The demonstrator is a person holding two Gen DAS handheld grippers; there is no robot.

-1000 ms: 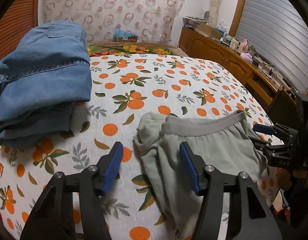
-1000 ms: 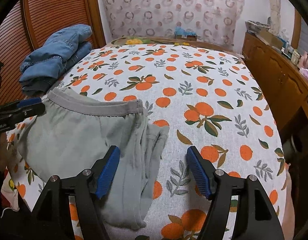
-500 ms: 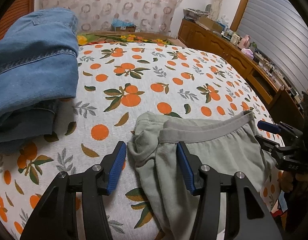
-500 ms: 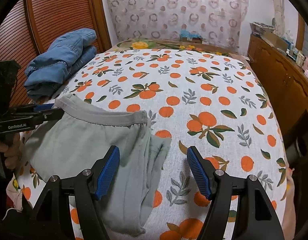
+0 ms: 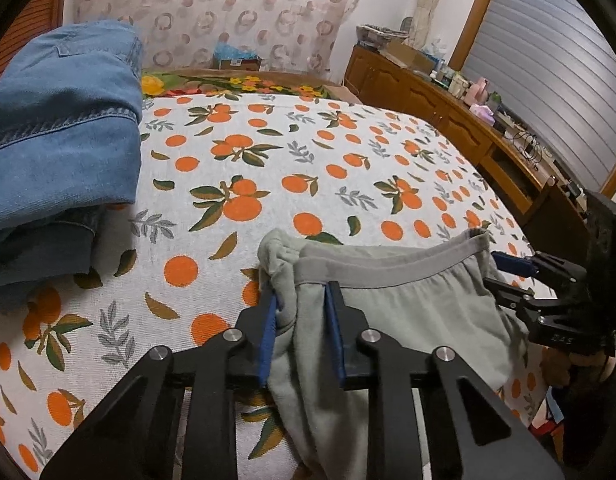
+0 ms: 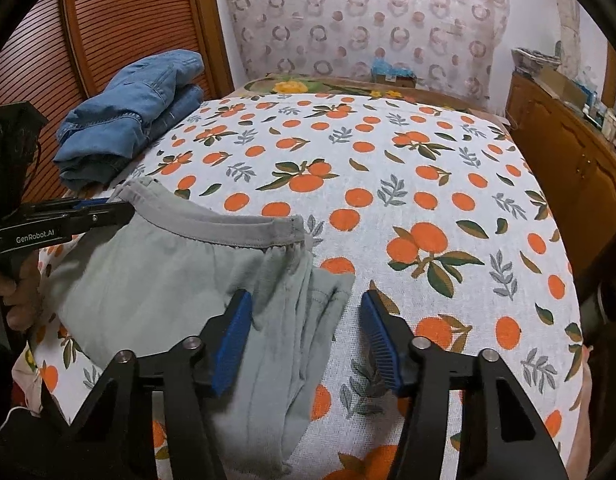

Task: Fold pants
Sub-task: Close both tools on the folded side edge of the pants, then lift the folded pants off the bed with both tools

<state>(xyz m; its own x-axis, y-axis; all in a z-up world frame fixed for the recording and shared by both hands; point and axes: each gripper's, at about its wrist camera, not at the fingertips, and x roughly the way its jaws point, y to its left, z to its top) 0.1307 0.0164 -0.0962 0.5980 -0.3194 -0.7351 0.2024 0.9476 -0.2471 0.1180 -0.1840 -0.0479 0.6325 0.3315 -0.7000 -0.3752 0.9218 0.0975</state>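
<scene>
While the bed filled most of both views, its near edge was cut off behind the black arms of the tongs, and its far end ran under a flowered cloth that could hardly be made out. Its cover bore oranges and leaves. The grey-green pants lay at the near edge of the bed, waistband toward the middle of the bed, already doubled lengthwise; their legs dropped out of the bottom of both views, so how far they reached could not be told. A folded stack of blue jeans sat well apart at the side by the slatted wooden door, its near and left parts cut off in the left wrist view.

The left tongs were closing on the bunched fold at one end of the waistband, cloth filling the narrow gap between the blue pads; whether both pads already pressed it was hard to judge, though the fabric puckered against them. The right tongs were closing too, but stood apart, straddling the layered edge at the other end with a clear gap on the outer side. A hand gripping the left tool was only partly visible.
</scene>
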